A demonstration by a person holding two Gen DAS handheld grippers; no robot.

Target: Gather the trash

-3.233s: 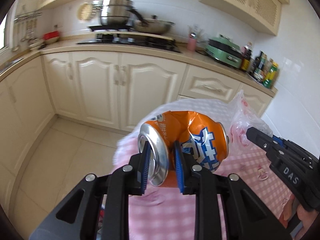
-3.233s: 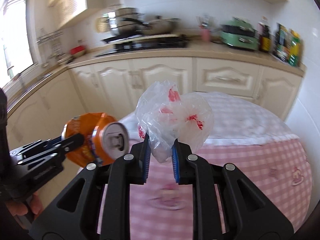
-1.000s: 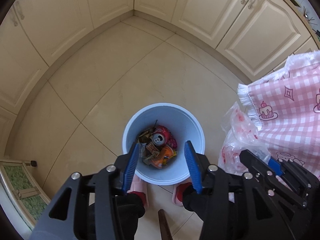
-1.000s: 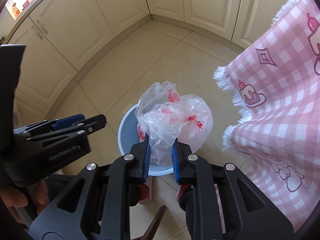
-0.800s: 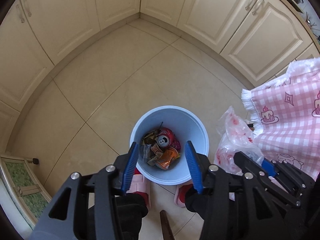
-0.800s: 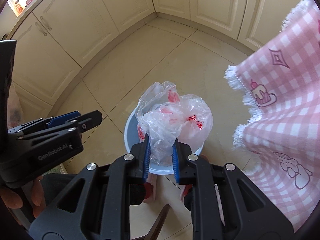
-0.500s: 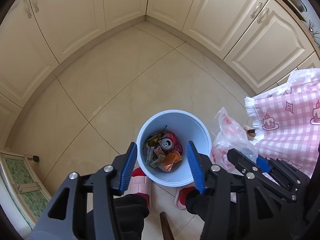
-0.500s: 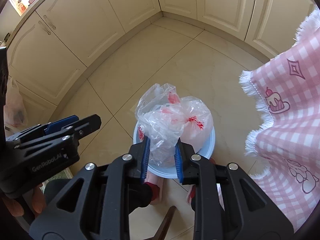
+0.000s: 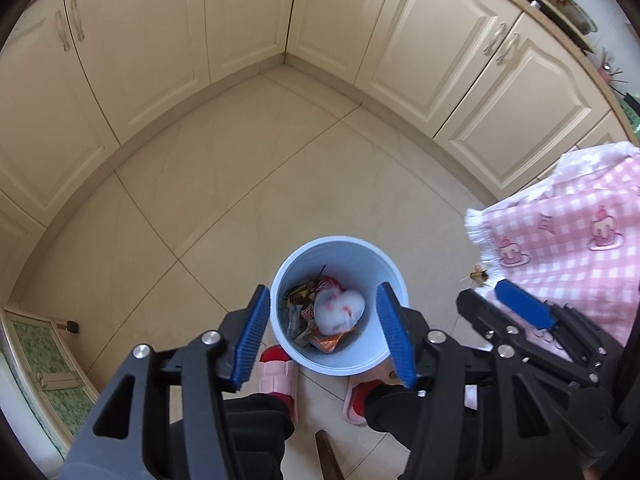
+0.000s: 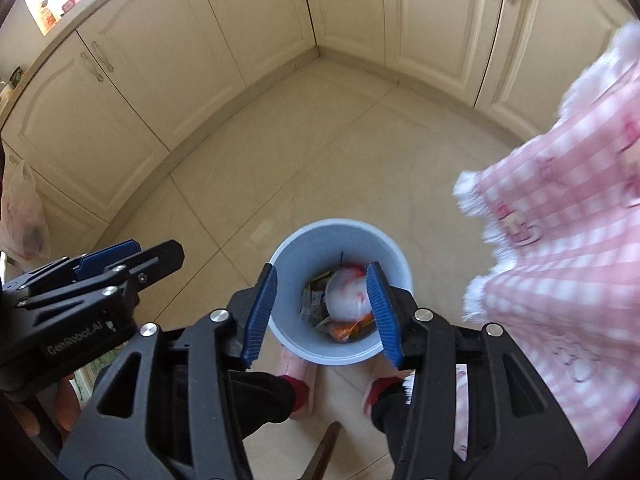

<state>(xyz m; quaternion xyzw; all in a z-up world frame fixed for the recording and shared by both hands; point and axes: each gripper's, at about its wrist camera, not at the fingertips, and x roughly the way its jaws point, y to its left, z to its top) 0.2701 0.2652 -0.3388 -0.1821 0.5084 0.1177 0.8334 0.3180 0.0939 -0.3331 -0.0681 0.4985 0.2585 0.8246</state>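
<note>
I hold both grippers above the bin (image 9: 320,364), left gripper (image 9: 324,334) beside right gripper (image 10: 322,312). The plastic bag (image 9: 340,310) lies in the bin on other trash (image 9: 298,308). The tablecloth (image 9: 560,248) hangs to its right.

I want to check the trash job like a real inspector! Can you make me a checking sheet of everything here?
Surface: tiled floor, beige.
Job's things: blue bin stands on the floor; crumpled plastic bag lies inside on wrappers.
Clutter: nothing seen.
Grippers: left gripper open and empty above the bin; right gripper open and empty too.
Cables: nothing seen.
Surroundings: cream cupboards, pink checked tablecloth, pink slippers beside the bin.
</note>
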